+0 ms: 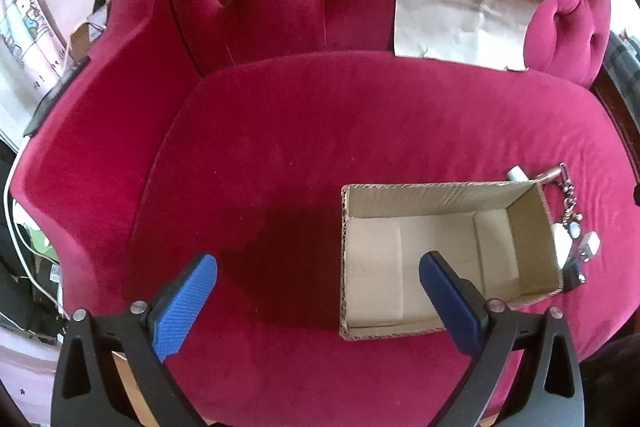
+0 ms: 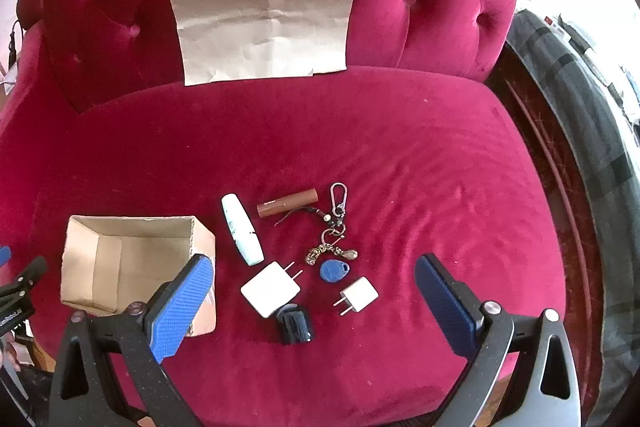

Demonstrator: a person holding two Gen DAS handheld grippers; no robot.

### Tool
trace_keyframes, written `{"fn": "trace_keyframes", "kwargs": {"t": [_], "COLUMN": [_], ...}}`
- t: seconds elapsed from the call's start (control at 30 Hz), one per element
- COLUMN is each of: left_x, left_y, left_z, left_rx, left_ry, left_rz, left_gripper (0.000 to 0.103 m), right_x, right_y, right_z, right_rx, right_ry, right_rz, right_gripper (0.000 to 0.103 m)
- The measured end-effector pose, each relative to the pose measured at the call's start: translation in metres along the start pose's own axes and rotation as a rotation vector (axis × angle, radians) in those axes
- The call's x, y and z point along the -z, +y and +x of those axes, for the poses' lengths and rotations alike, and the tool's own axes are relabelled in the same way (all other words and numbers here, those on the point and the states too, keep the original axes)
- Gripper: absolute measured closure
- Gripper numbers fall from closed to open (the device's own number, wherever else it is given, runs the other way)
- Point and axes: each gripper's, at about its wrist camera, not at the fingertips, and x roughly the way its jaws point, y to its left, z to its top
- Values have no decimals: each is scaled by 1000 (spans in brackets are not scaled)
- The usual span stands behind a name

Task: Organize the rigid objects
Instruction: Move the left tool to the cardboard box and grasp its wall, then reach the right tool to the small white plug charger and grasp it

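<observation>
You are working over a deep crimson velvet sofa (image 2: 360,147) with a tufted back, where a creased tan sheet of paper (image 2: 264,23) leans. Your cardboard box (image 1: 440,255) is plain brown, paler inside. Both the left gripper (image 1: 316,291) and the right gripper (image 2: 314,291) have black frames and bright blue dotted pads. Beside the box lie a pale mint tube (image 2: 242,229), a reddish-brown cylinder (image 2: 287,203), two white chargers (image 2: 271,289) (image 2: 359,295), a blue key fob (image 2: 334,269) and a glossy black object (image 2: 294,323).
</observation>
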Motion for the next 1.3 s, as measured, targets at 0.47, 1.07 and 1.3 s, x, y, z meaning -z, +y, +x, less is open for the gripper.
{"fn": "trace_keyframes", "kwargs": {"t": [0.47,1.07,1.3], "left_x": [18,30,37], "left_y": [17,22,18], "left_z": [66,87,79], "left_rx": [-3,126,159], "left_ry": [84,144,132], "left_rz": [-7,15,45], "left_gripper": [0,75,100], "right_x": [8,8,6], "right_y": [-2,-9,-11], "right_z": [48,77,80], "right_rx": [-7,-2,-4], "right_ry": [34,74,74], "right_rz": [4,21,31], "right_gripper": [0,0,0]}}
